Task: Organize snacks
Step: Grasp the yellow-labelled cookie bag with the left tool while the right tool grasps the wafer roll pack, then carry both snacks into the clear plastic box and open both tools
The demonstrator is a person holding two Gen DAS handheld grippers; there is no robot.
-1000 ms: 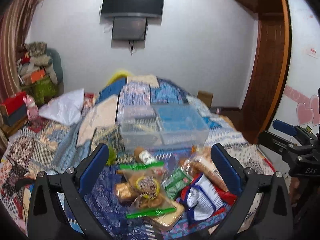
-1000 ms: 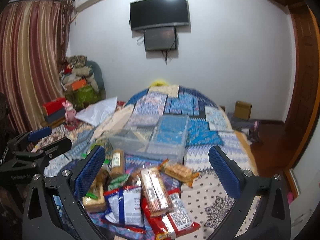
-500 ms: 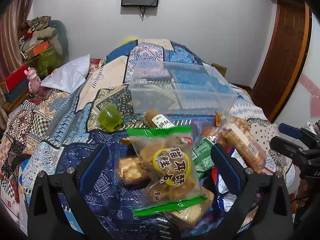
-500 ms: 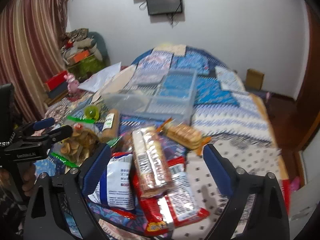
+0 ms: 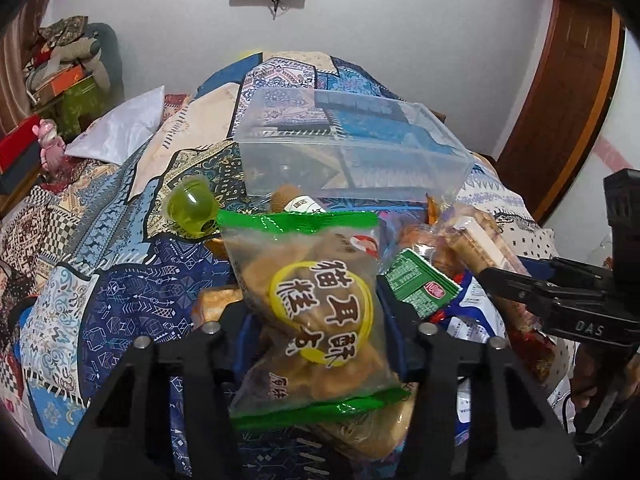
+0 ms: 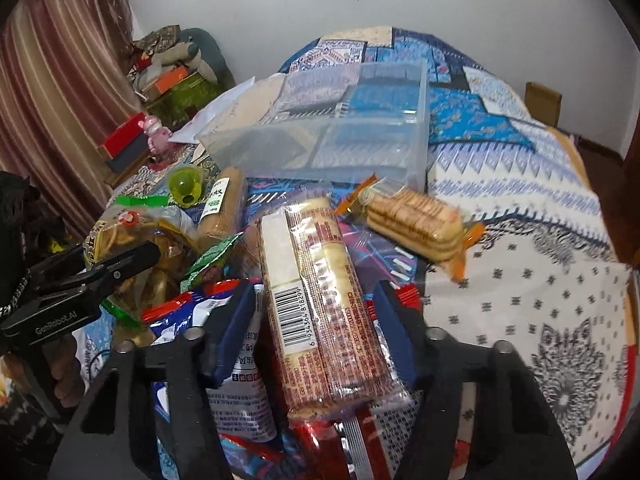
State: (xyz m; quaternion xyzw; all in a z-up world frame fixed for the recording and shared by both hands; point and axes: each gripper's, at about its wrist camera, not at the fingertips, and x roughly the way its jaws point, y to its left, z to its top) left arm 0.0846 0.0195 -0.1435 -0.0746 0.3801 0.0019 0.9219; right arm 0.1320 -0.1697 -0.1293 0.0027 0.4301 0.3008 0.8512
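Two packets, two tongs, one box dead ahead

Both of our tongs are closing at this moment, each with a packet between its blue pads. Our left tongs (image 5: pixel 316 332) straddle the green-edged bag of fried pastry (image 5: pixel 316 312), which sits squarely between the pads with its long axis running forward, away from us. The pads are largely hidden behind the bag's bulging sides, so we cannot tell whether they already press on it. Our right tongs (image 6: pixel 316 332) straddle the long biscuit sleeve (image 6: pixel 320 300), whose long axis likewise runs forward along the fingers. Its sides appear to meet the pads, and we judge the grip close to firm.

What the coming move turns on, as we read it, is the clear plastic box (image 5: pixel 352 148). It lies straight ahead of both tongs, beyond the snack pile on the bed (image 6: pixel 540 248), open side up, with its length across our line of reach. From the left tongs it sits just past the far edge of the pastry bag. From the right tongs it lies ahead and slightly left, past the wafer pack (image 6: pixel 412 220). Neither hand looks clearly nearer. Each packet would need lifting clear of the near wall before going in.
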